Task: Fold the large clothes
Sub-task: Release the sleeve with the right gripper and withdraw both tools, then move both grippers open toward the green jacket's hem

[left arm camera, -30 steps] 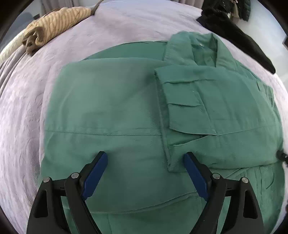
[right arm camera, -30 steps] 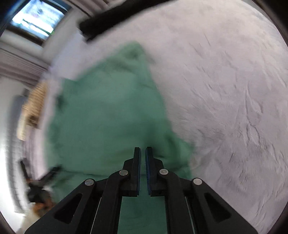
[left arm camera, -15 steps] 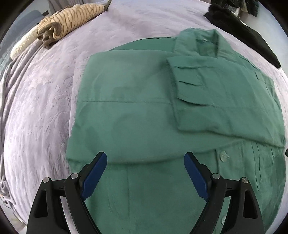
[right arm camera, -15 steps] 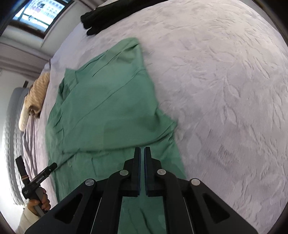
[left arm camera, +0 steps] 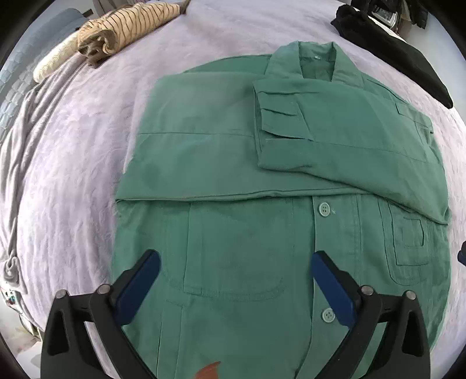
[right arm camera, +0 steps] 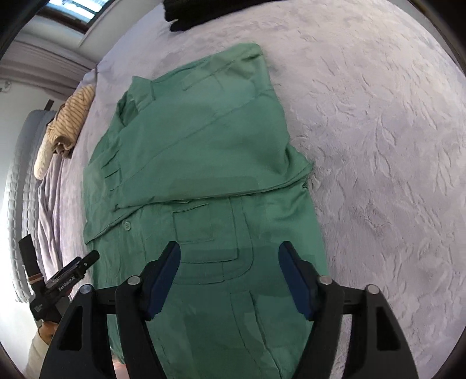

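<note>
Shirt: sleeves folded across the chest, hem half unfolded beneath both tongs. Left tongs wide, empty; right tongs just opened, empty.

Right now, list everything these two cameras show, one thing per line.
green shirt: one, green, flat on the bed, both sleeves folded across the chest.
striped garment: one, tan with dark stripes, rolled up, far left of the bed.
black garment: one, black, far right edge of the bed.
bedspread: one, pale lilac, under everything.
window: one, bright, top left of the right wrist view.
left gripper: one, black with blue pads, open above the shirt's hem.
right gripper: one, same make, jaws just opened, nothing between them.
</note>
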`<action>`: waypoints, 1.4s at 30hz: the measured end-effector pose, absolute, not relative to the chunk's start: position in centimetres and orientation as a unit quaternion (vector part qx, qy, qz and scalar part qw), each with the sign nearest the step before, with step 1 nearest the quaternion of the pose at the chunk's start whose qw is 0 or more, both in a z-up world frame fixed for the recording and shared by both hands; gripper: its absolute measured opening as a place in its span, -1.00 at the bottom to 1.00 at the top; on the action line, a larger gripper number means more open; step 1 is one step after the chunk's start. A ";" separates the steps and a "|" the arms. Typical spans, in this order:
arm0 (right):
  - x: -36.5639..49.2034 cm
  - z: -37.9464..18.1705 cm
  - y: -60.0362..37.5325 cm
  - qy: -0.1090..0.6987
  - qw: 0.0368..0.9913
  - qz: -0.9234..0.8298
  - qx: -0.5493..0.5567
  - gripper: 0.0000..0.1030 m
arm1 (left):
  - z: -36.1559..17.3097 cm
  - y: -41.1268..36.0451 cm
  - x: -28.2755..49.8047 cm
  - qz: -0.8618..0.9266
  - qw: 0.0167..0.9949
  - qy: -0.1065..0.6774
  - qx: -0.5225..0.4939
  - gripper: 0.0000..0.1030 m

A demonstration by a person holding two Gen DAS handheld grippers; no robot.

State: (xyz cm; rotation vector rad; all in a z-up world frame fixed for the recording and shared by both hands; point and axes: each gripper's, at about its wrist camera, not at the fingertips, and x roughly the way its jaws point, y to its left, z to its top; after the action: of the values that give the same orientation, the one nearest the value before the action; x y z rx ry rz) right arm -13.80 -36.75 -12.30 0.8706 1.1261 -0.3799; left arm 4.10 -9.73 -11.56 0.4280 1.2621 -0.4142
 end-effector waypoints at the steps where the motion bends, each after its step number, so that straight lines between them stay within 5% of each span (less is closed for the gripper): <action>1: -13.8 -12.0 -36.6 0.515 0.741 -0.171 0.397 0.44 | -11.4 -9.7 3.8 -0.192 0.766 0.581 0.199 1.00; 9: -14.0 -10.2 -36.0 0.516 0.746 -0.167 0.386 0.65 | -9.7 -9.7 2.1 -0.196 0.756 0.590 0.204 1.00; 11: -14.1 -9.4 -35.6 0.512 0.756 -0.168 0.371 1.00 | -9.5 -9.6 1.9 -0.196 0.753 0.594 0.204 1.00; 42: -17.8 -7.6 -32.6 0.533 0.734 -0.095 0.411 0.99 | -5.4 -8.6 -4.9 -0.202 0.741 0.604 0.213 1.00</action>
State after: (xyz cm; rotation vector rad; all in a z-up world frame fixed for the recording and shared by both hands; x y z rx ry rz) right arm -17.80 -32.57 -7.64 0.9037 1.1711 -0.2096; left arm -4.93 -8.65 -5.38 0.4664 1.3251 -0.4420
